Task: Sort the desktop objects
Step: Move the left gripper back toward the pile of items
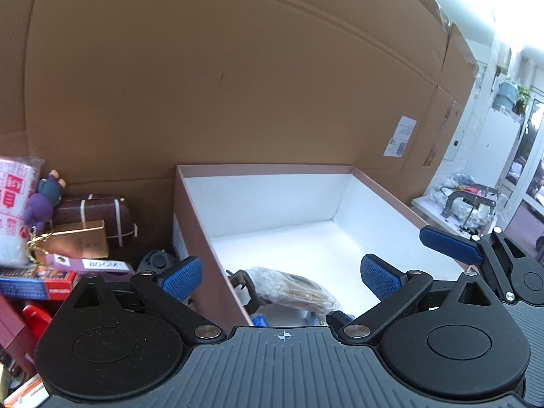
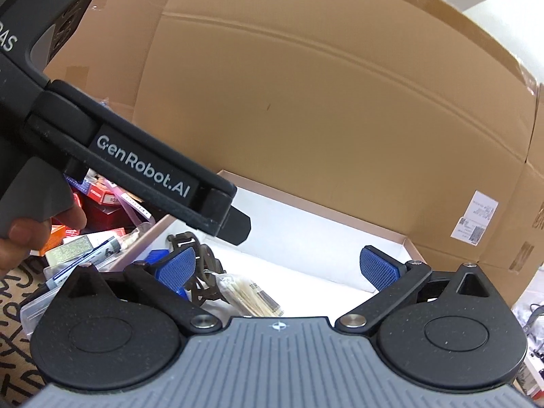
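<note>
We hold the left hand-held gripper (image 1: pixel 284 277) with its blue pads spread wide and carrying nothing, poised over the near-left wall of the pink, white-lined box (image 1: pixel 200 234). The right hand-held gripper (image 2: pixel 278 270) is likewise spread and empty, hovering over the same box (image 2: pixel 406 243) just to the right of the left one. Directly ahead of and below both sets of fingers, in the box's near corner, lies a clear plastic bag of thin wooden sticks (image 1: pixel 299 287) beside a dark brown claw-like clip (image 1: pixel 246 284). To the left of the left hand-held gripper, outside the box, a clutter remains on the desk: a purple doll keychain (image 1: pixel 42 204), a brown pouch (image 1: pixel 98 216) and a red carton (image 1: pixel 37 284). We judge the keychain light and floppy, best pinched across the doll's body; the pouch looks soft, so it should be gripped mid-length.
</note>
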Demonstrator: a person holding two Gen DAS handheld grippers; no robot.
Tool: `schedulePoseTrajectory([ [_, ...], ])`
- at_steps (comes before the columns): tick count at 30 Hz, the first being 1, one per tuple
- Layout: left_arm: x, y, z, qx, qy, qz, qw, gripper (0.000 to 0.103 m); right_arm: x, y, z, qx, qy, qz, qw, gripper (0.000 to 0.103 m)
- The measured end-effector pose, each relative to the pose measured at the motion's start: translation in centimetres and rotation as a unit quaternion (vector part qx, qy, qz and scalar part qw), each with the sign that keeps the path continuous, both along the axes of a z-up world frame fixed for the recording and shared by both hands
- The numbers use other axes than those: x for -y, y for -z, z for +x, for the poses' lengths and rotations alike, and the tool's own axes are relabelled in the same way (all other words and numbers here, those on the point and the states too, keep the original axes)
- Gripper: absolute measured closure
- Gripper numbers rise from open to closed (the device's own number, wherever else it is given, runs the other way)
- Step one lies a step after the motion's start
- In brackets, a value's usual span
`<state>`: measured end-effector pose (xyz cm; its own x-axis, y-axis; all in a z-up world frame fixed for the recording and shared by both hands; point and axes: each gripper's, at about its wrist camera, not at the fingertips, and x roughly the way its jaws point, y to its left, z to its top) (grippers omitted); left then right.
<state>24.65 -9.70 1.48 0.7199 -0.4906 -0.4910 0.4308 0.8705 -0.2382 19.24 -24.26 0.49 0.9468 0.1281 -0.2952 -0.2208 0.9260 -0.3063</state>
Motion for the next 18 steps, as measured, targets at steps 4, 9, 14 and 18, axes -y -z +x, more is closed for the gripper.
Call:
schedulePoseTrajectory([
  [4, -1.1, 0.0, -1.2, -0.004, -0.01, -0.006, 0.9999, 0.0, -0.5, 0.4, -1.2, 0.0, 0.007, -0.007, 1.0, 0.0],
  [9, -2.6, -0.1, -3.0, -0.009, -0.023, -0.017, 0.9996, 0.0, -0.8, 0.1, -3.3, -0.005, 0.021, 0.001, 1.0, 0.001],
  [14, -4.1, -0.5, -4.7, -0.006, -0.033, -0.021, 0.9992, 0.0, -1.5, 0.1, -5.0, -0.007, 0.02, 0.007, 1.0, 0.001],
  [18, -5.3, -0.6, -6.1, -0.004, -0.037, -0.023, 0.9991, 0.0, -2.4, 0.0, -6.2, -0.006, 0.015, 0.009, 1.0, 0.001],
])
